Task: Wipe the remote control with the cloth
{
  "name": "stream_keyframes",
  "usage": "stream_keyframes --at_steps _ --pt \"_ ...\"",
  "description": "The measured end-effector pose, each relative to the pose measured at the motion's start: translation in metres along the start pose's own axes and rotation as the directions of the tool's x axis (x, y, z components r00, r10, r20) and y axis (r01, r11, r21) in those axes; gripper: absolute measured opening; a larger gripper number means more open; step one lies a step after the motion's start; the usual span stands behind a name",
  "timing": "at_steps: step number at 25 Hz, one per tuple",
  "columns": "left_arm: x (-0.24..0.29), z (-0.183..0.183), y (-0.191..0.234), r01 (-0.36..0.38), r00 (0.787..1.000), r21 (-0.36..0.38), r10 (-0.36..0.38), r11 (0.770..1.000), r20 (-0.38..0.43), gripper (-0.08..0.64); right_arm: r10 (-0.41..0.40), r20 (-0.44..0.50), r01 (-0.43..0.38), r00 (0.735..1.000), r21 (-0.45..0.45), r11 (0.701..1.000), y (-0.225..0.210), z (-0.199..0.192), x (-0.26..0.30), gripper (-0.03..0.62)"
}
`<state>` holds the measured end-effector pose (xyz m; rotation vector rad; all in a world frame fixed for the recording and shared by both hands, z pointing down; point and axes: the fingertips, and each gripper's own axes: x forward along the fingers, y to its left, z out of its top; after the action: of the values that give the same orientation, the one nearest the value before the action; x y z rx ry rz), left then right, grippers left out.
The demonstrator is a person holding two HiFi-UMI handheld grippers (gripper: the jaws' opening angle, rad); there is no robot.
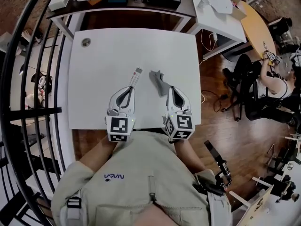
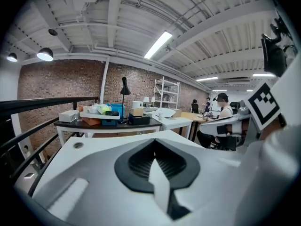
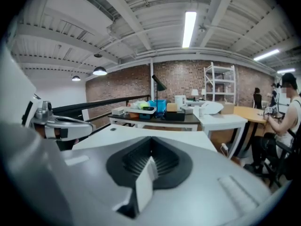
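Grey cloth (image 1: 159, 82) and remote control (image 1: 135, 77) lie on table (image 1: 103, 55) — left claw (image 1: 130, 89), right claw (image 1: 171, 89) closed, apparently empty.

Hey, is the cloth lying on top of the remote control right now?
No, the grey cloth lies on the white table beside the remote control, with bare tabletop between them.

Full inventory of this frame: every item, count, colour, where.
remote control: 1, white with a red button, mid-table, just ahead of the left gripper
cloth: 1, grey, crumpled, right of the remote
table: 1, white, in front of the person
grommet: 1, grey, table's far left corner
cluttered desk: 1, dark top, beyond the table
railing: 1, black, left side
seated person: 1, far right
left gripper: 1, grey, shut, empty
right gripper: 1, grey, shut, empty
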<state>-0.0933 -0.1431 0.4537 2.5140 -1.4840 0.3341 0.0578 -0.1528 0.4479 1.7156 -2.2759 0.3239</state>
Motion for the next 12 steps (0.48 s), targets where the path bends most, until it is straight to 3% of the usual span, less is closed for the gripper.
stream_keyframes --at_steps 5,12 --pt "-0.014 0.011 -0.012 0.048 0.998 0.03 -0.049 0.998 0.041 0.005 -0.028 0.056 0.03 0.998 -0.035 0.999 0.014 0.021 -0.031 0.005" --pt "-0.04 0.038 -0.034 0.046 0.991 0.08 -0.055 0.996 0.121 0.006 -0.011 0.154 0.02 0.988 -0.055 0.998 0.023 0.041 -0.072 0.005"
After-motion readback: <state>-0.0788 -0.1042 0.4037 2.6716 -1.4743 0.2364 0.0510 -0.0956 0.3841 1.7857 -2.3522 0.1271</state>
